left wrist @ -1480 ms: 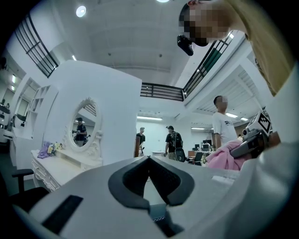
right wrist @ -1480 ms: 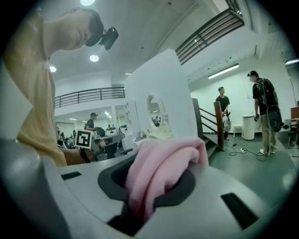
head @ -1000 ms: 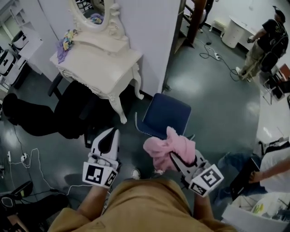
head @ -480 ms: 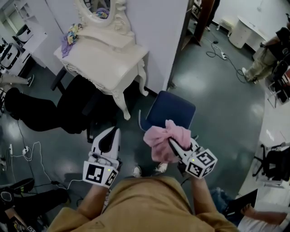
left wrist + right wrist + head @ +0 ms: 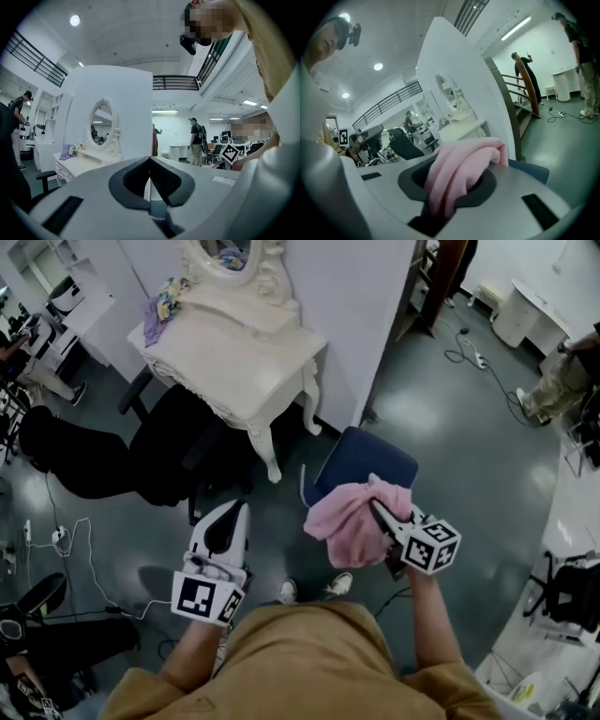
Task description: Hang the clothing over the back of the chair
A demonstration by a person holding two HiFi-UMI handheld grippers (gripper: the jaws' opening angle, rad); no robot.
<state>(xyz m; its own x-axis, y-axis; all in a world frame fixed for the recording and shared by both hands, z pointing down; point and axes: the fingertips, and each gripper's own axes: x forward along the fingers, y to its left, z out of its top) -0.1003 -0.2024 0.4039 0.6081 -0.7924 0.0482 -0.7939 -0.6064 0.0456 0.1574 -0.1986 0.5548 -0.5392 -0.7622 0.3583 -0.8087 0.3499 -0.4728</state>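
Observation:
A bunched pink garment (image 5: pixel 345 519) hangs from my right gripper (image 5: pixel 377 510), which is shut on it just over the near edge of the blue chair (image 5: pixel 367 458). In the right gripper view the pink garment (image 5: pixel 461 164) fills the gap between the jaws, with a corner of the blue chair (image 5: pixel 530 169) behind it. My left gripper (image 5: pixel 232 514) is held to the left of the chair, above the floor, with nothing in it. In the left gripper view, the left gripper (image 5: pixel 150 161) has its jaws closed together with nothing between them.
A white dressing table (image 5: pixel 246 367) with an oval mirror stands behind the chair against a white partition (image 5: pixel 352 306). A black office chair (image 5: pixel 155 460) sits under its left side. Cables (image 5: pixel 58 540) trail on the floor at left. A person (image 5: pixel 561 381) stands far right.
My right gripper has carried the pink garment to the right and toward the blue chair, so the cloth now overlaps the chair's near edge. The left gripper has hardly shifted.

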